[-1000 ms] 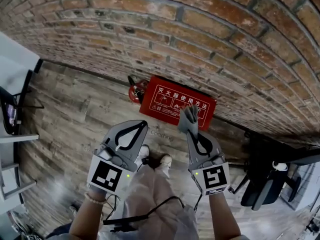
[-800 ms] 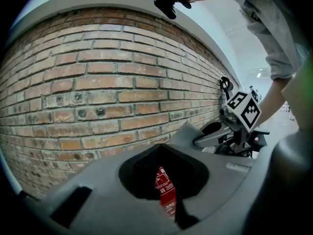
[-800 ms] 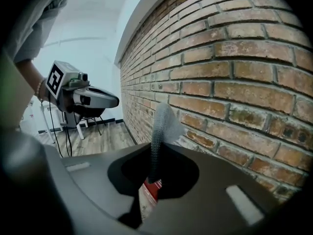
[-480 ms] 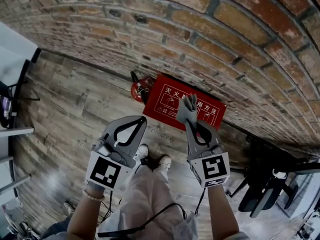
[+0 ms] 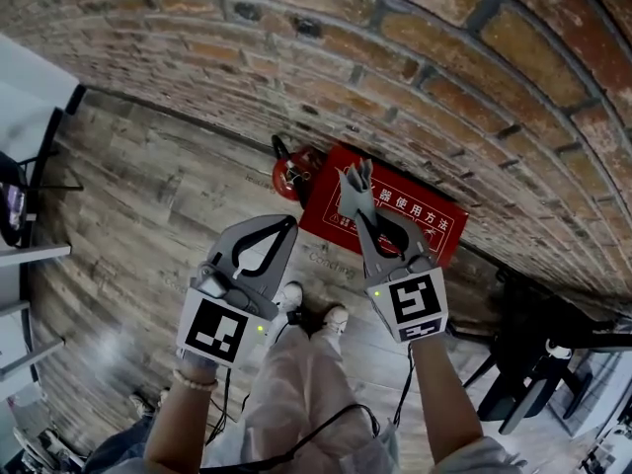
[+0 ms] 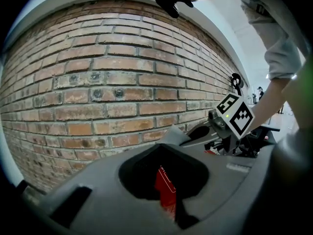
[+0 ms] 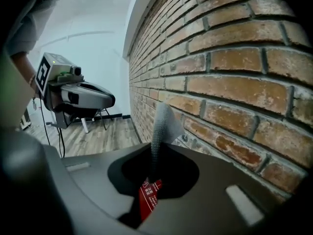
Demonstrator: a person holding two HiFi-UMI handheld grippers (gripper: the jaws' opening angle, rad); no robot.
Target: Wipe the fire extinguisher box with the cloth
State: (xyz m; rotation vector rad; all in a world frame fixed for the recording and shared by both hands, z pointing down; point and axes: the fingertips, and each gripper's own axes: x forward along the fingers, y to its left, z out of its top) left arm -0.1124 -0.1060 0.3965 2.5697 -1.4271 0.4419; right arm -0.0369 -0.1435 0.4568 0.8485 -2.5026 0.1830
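Observation:
The red fire extinguisher box (image 5: 425, 227) stands on the wooden floor against the brick wall, white print on its top. My right gripper (image 5: 361, 197) is shut on a grey cloth (image 5: 354, 190), held in the air over the box's left part; the cloth (image 7: 161, 124) sticks up between the jaws in the right gripper view, with a strip of the box (image 7: 148, 199) below. My left gripper (image 5: 285, 227) hangs shut and empty to the left of the box; through its jaw opening a sliver of the box (image 6: 166, 188) shows.
A red fire extinguisher (image 5: 293, 178) lies left of the box. The brick wall (image 5: 395, 67) runs close behind. A dark chair (image 5: 538, 363) stands at the right, white furniture (image 5: 25, 136) at the left. The person's shoes (image 5: 311, 309) are on the floor (image 5: 148, 225) below the grippers.
The right gripper with the cloth has shifted left and slightly forward over the box's left part. The head view has swung, so the box sits further right. The left gripper keeps its pose.

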